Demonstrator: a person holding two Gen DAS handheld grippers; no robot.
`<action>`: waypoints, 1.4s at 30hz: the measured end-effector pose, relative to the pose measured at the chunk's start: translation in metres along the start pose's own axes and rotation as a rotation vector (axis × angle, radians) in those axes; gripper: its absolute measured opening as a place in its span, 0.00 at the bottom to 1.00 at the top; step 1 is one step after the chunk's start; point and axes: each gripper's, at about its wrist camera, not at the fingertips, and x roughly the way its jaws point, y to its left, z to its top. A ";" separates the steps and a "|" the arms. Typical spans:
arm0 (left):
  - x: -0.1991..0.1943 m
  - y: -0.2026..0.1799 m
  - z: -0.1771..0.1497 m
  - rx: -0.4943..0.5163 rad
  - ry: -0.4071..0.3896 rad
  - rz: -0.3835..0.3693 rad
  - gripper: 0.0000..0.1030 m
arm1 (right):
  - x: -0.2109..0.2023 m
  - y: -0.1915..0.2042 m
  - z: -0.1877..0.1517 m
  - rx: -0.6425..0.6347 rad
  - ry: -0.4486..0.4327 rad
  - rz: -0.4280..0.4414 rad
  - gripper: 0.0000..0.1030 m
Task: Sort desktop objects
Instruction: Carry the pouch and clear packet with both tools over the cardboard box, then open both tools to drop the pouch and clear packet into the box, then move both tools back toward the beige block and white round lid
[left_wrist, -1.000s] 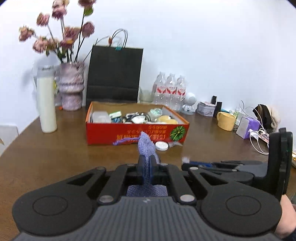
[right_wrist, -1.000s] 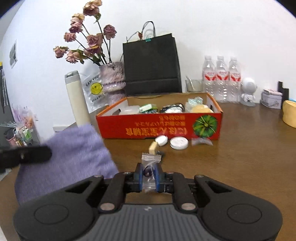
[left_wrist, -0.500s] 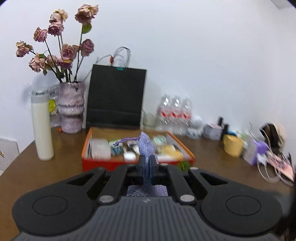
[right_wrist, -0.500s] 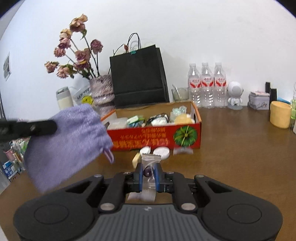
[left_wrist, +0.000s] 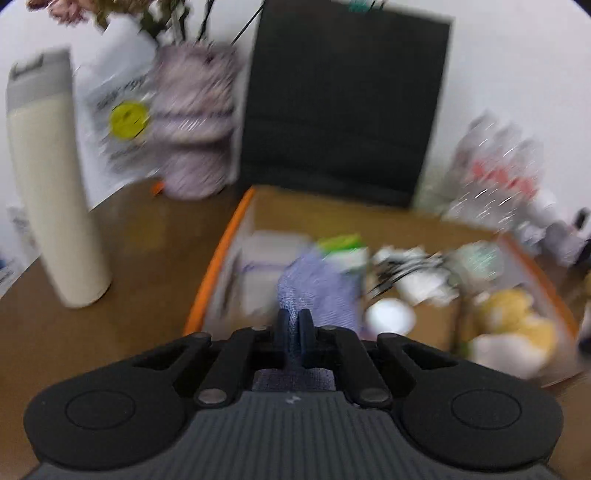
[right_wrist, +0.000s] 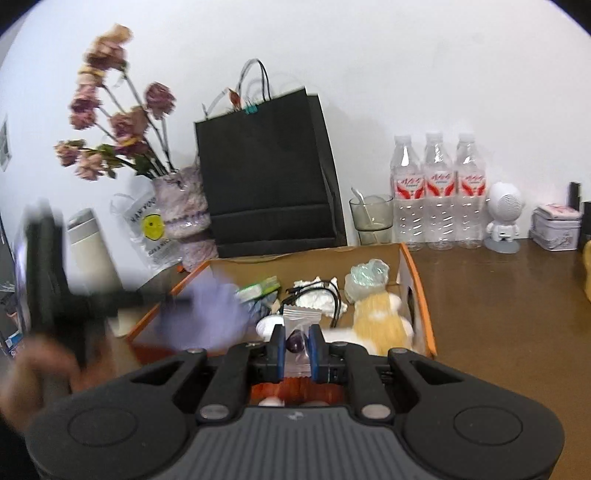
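Carrying both loads over the orange box (right_wrist: 417, 280), left gripper (left_wrist: 294, 325) pinching the purple pouch (left_wrist: 321, 284), right gripper (right_wrist: 296, 343) pinching a clear packet (right_wrist: 301, 317); release low, inside the walls.

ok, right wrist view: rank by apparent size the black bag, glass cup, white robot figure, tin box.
1. black bag, by far largest
2. glass cup, white robot figure and tin box: too alike to rank; nearness to the camera may skew it.
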 end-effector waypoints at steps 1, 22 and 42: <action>0.003 0.003 -0.001 -0.009 0.023 -0.019 0.08 | 0.015 -0.006 0.009 0.027 0.021 0.018 0.11; -0.007 0.009 0.053 0.027 0.154 -0.035 0.55 | 0.154 -0.032 0.074 0.024 0.331 -0.224 0.40; -0.082 -0.017 0.061 0.092 0.324 -0.007 0.90 | 0.045 -0.031 0.078 0.070 0.511 -0.181 0.82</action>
